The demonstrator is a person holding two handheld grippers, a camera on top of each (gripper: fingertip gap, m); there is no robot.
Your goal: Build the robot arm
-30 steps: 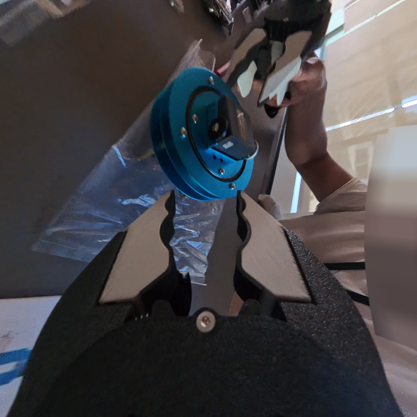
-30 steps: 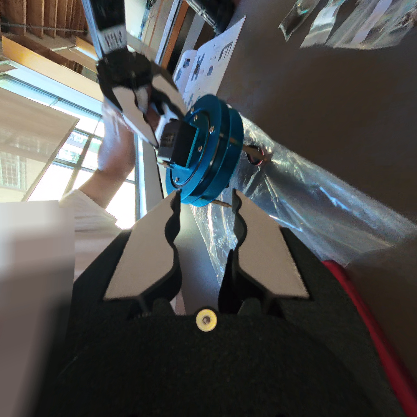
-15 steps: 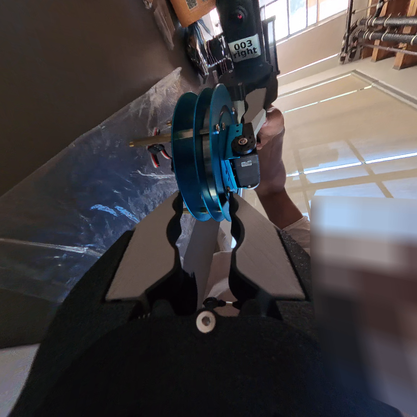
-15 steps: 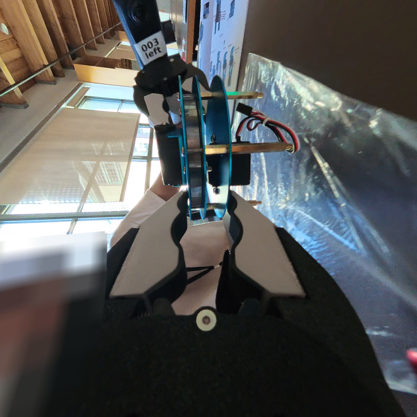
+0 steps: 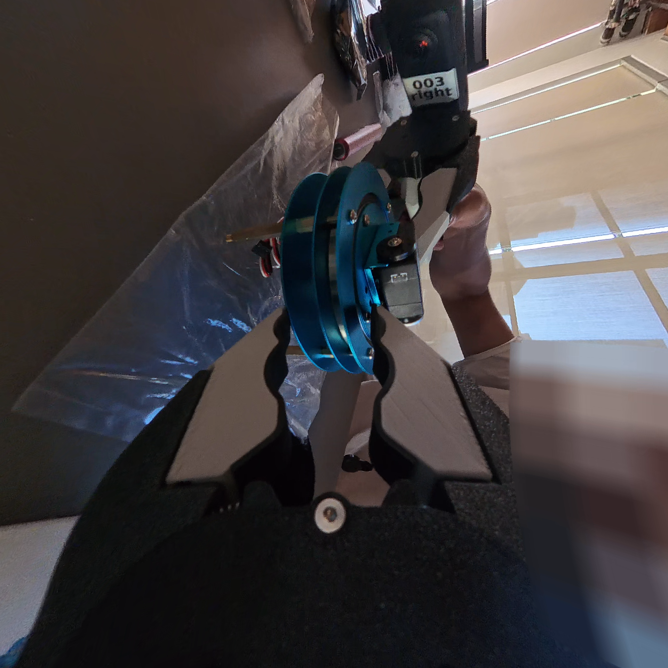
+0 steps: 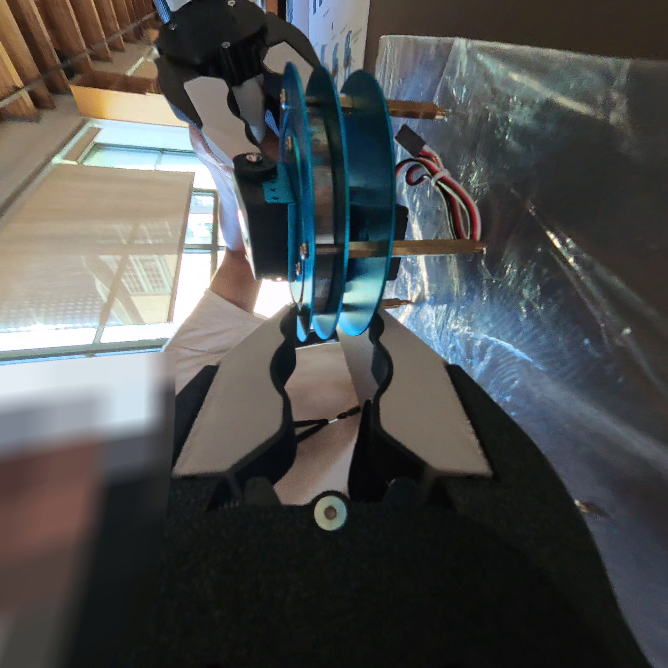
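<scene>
Since half a second ago the blue disc assembly [image 5: 327, 267] has tilted, so the left wrist view now catches part of its front plate instead of seeing it edge-on, and the right gripper [image 5: 421, 224] at its far rim has swung over with it. Behind everything lies the dark brown bench [image 5: 126, 144], and spread on it toward its far edge is a large clear plastic bag [image 5: 173, 325], with a white printed sheet [image 6: 334, 32] beyond. The assembly, three round blue plates [image 6: 339, 202] stacked on brass standoffs [image 6: 433, 246], is held up in the air off the bench, over the bag. The left gripper [image 5: 329, 318] has its claw clamped on the near rim of the plates, one finger on either outer face. From its own camera the right gripper [image 6: 334, 318] likewise grips the stack's rim, pinched on the plates from both sides, with the left gripper [image 6: 253, 108] visible on the opposite rim. A black servo [image 5: 401, 289] sits on a blue bracket at the front plate, and red, black and white wires [image 6: 448, 195] with a black plug trail from the back. A small pink roller [image 5: 356, 142] lies on the bench beside the bag's far edge.
</scene>
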